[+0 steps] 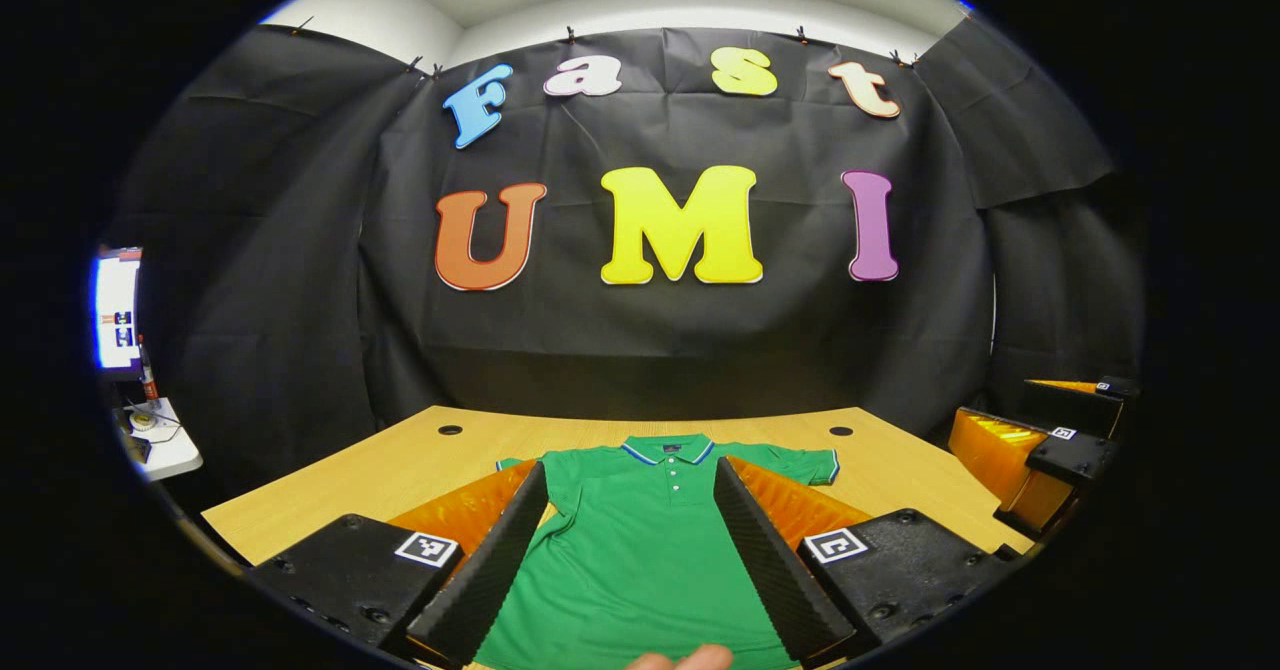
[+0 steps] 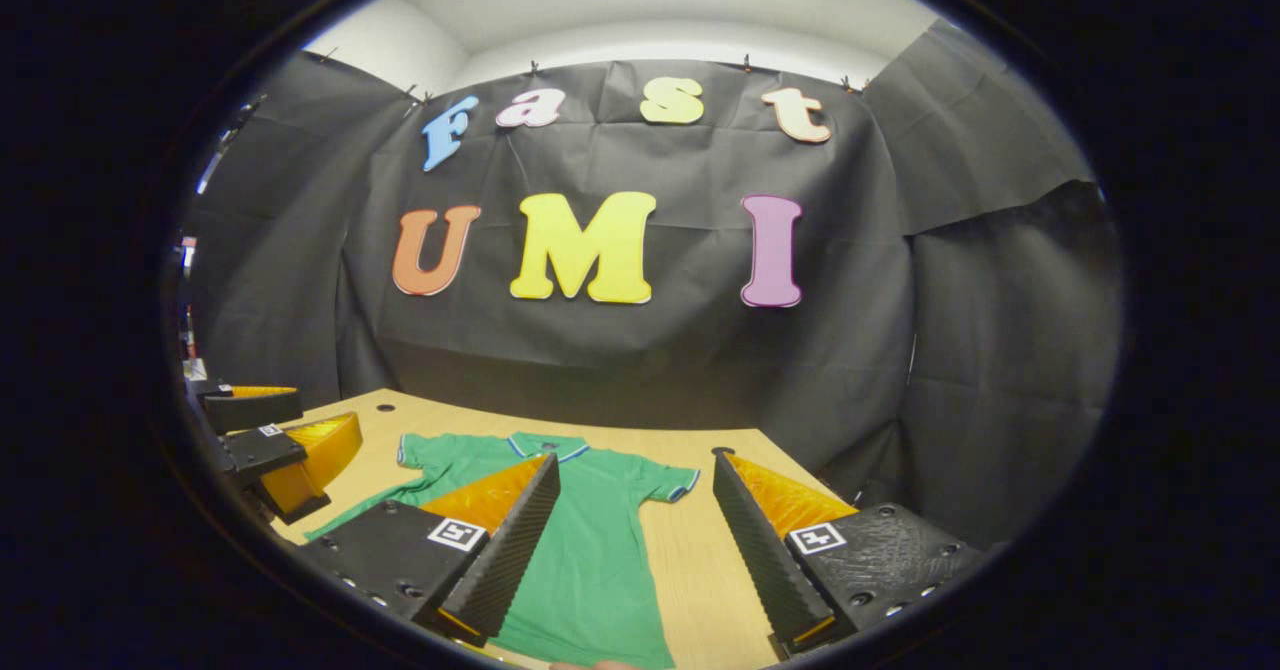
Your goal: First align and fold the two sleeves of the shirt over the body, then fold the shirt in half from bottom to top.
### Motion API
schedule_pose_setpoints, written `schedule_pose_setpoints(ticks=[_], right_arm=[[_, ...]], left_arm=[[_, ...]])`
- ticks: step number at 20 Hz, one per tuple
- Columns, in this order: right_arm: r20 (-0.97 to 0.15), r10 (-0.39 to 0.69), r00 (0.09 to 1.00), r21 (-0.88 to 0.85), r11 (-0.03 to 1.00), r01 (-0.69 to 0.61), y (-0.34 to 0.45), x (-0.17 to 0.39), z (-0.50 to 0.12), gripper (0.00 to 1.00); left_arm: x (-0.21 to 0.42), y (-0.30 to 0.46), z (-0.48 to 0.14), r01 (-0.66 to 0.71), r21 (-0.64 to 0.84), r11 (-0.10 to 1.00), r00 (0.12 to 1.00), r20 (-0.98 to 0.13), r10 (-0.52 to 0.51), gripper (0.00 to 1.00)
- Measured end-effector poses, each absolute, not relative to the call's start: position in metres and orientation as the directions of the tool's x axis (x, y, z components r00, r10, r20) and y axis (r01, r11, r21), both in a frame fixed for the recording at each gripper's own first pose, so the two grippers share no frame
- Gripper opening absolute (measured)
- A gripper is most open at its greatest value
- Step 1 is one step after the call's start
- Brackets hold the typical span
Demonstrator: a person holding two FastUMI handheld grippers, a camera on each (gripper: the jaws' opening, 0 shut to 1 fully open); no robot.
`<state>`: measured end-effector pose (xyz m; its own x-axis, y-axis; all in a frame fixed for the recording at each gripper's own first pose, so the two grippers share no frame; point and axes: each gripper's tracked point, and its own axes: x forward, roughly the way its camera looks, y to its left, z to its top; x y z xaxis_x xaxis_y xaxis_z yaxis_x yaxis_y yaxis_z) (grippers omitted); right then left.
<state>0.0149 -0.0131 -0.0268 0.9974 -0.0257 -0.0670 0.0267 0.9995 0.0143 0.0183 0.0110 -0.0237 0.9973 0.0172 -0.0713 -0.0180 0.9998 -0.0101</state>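
Black-draped booth behind a light wooden table (image 1: 400, 465) with two small round holes near its far edge. Green polo shirt (image 1: 640, 550) spread flat on it, front up, collar toward the cloth wall, both short sleeves out to the sides, unfolded. Left gripper (image 1: 632, 550) held above the shirt's body, fingers wide apart, gripping nothing. Right gripper (image 2: 637, 550) beside it, over the shirt's sleeve-side edge, likewise spread wide. Square printed markers on both grippers; no legible writing.

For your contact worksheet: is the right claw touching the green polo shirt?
Cannot tell. In the right gripper view the right claw stands open over the green polo shirt, but no view plainly shows contact or a gap.
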Motion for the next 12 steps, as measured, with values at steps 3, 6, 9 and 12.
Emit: schedule_pose_setpoints(ticks=[3,6,9,12], right_arm=[[-0.073,-0.04,0.997,0.038,0.998,0.043,-0.023,0.023,-0.026,0.94],[-0.08,-0.067,0.995,0.033,0.997,0.07,-0.038,0.041,-0.026,0.94],[-0.102,-0.072,0.992,0.062,0.995,0.078,-0.051,0.073,-0.029,0.94],[-0.192,-0.077,0.978,0.084,0.992,0.095,-0.062,0.127,-0.056,0.94]], left_arm=[[0.022,0.01,-0.029,-0.023,-0.008,1.0,0.996,-0.085,0.022,1.0],[0.025,0.012,-0.031,-0.034,0.002,0.999,0.996,-0.087,0.034,1.0],[0.028,0.025,-0.026,-0.089,-0.01,0.996,0.995,-0.055,0.088,1.0],[0.034,0.028,-0.03,-0.096,0.002,0.995,0.994,-0.057,0.096,1.0]])
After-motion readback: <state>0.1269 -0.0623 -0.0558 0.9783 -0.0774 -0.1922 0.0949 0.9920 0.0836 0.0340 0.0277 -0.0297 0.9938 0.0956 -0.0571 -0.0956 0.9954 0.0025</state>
